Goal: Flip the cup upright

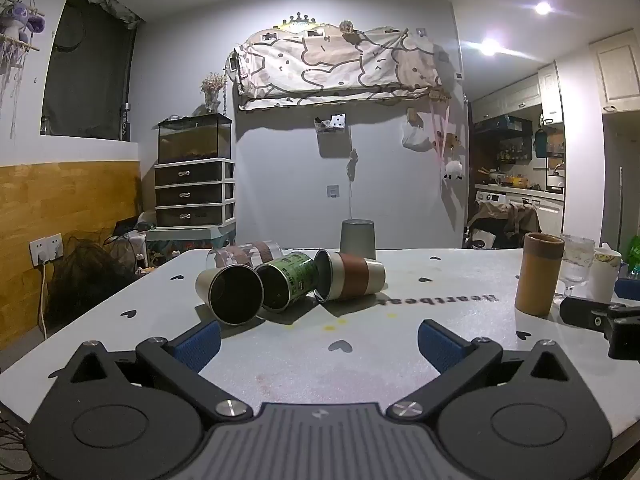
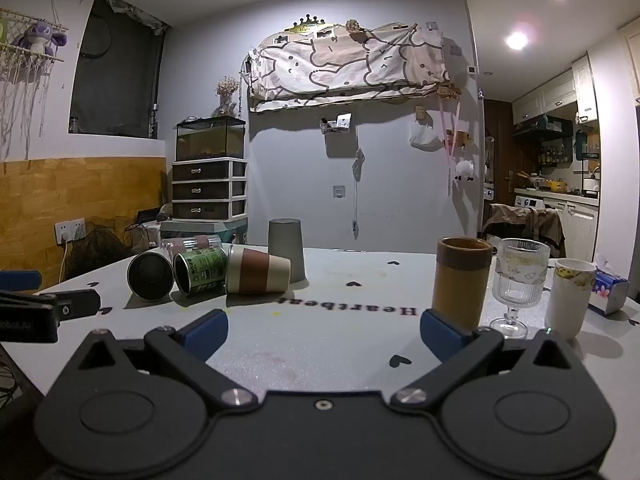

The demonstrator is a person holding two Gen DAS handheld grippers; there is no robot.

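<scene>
Several cups lie on their sides on the white table (image 1: 400, 340): a beige cup with a dark inside (image 1: 230, 294) (image 2: 150, 276), a green printed cup (image 1: 288, 280) (image 2: 200, 270), a cream cup with a brown band (image 1: 350, 278) (image 2: 258, 276), and a clear glass (image 1: 244, 254) behind them. A grey cup (image 1: 358, 238) (image 2: 287, 250) stands upside down at the back. My left gripper (image 1: 319, 336) is open and empty, just short of the fallen cups. My right gripper (image 2: 324, 330) is open and empty, to the right of them.
A tall tan cup (image 1: 538, 274) (image 2: 462, 282), a stemmed glass (image 2: 518, 286) and a white mug (image 2: 570, 298) stand upright at the right. A tissue pack (image 2: 610, 290) lies at the far right. Each gripper shows at the edge of the other's view (image 1: 600, 320) (image 2: 36, 312).
</scene>
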